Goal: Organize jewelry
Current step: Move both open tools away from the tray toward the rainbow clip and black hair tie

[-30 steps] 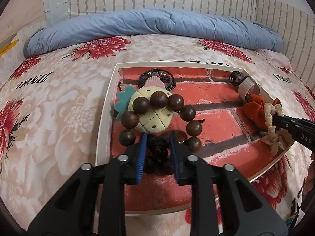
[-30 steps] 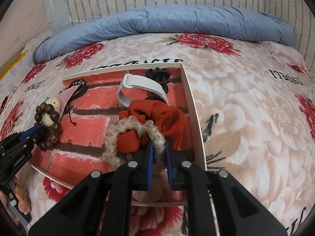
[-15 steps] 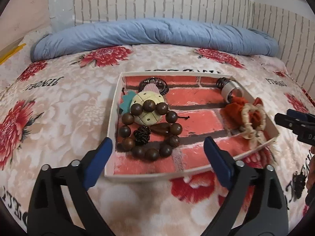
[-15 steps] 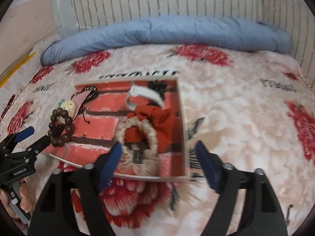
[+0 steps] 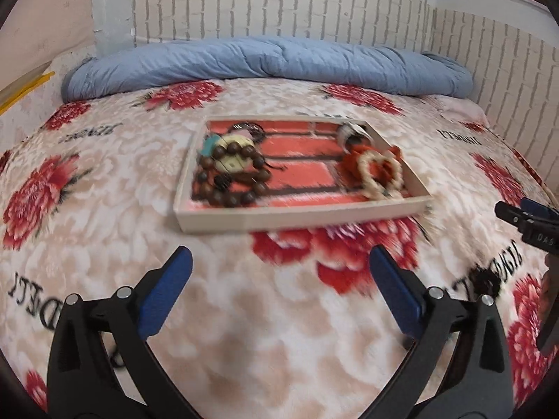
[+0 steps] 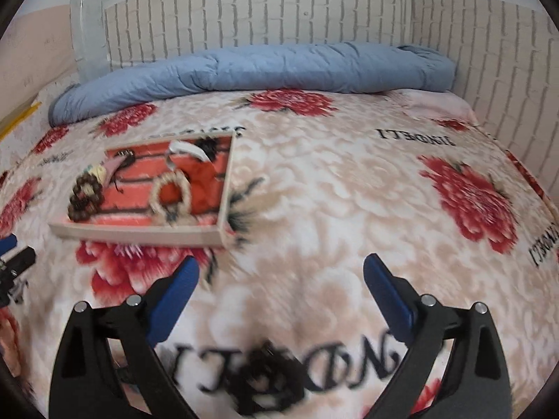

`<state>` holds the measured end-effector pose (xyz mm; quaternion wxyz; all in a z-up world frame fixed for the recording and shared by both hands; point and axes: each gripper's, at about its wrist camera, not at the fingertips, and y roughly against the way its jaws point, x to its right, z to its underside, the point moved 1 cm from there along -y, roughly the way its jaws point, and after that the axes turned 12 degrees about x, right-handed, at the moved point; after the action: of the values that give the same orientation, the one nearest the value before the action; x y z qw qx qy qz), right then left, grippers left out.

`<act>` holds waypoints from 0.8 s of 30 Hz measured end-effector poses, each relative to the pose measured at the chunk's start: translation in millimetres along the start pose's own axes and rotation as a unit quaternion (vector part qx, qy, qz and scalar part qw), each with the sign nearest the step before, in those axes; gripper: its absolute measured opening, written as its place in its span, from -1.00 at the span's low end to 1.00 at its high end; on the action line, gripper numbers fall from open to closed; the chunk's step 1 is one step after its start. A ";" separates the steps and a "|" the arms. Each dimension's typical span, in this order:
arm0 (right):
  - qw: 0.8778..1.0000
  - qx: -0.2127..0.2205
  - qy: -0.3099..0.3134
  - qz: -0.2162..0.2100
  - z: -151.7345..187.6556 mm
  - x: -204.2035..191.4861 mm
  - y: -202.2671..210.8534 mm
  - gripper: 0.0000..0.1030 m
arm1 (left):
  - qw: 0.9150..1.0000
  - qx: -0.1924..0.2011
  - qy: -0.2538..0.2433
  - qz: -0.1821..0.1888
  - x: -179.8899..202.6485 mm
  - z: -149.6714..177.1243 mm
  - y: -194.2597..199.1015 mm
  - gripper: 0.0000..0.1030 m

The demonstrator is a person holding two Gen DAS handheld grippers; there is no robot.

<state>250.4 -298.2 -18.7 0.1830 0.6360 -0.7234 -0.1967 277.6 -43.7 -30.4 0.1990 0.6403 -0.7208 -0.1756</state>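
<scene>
Above the flowered bed [image 5: 104, 230], the left gripper [image 5: 279, 279] and right gripper [image 6: 281, 286] both hang empty, jaws still opening wide with nothing between them. Ahead, well apart from both, the shallow tray [image 5: 300, 217] holds the wooden bead bracelet [image 5: 227, 181] at its left and the cream scrunchie [image 5: 380, 174] over orange cloth at its right, likely sorted to keep pieces separate.

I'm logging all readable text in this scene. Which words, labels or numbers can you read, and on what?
"JINGELI", seemingly, upside down: black print repeated on the floral blanket, clearest at the far right; letters uncertain.
Large print by the right gripper: too blurred.
Small marking on the right gripper, seen from the left wrist: too small.
</scene>
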 end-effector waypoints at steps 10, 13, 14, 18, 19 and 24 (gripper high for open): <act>1.000 -0.010 0.006 0.011 44.3 32.8 11.8 0.81 | 0.999 -0.044 0.010 0.007 47.2 43.2 11.2 0.90; 1.000 -0.013 -0.004 0.004 53.0 41.4 12.8 0.80 | 0.998 -0.056 0.012 0.007 56.5 50.1 9.8 0.90; 1.000 -0.014 -0.006 0.002 54.7 42.6 12.9 0.80 | 0.998 -0.058 0.013 0.008 59.4 51.6 9.8 0.90; 1.000 -0.018 -0.005 -0.001 61.1 47.1 11.4 0.80 | 0.998 -0.065 0.010 0.007 75.2 55.9 9.0 0.90; 1.000 -0.019 -0.008 -0.004 62.6 47.9 10.9 0.79 | 0.998 -0.066 0.010 0.006 78.6 57.0 9.4 0.90; 1.000 -0.028 -0.001 -0.012 66.9 44.0 8.3 0.67 | 0.997 -0.077 0.007 0.006 97.1 63.4 5.8 0.90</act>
<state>203.4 -337.5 -71.0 0.1978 0.6387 -0.7104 -0.2197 230.4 -139.5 -75.9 0.2543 0.6199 -0.7075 -0.2247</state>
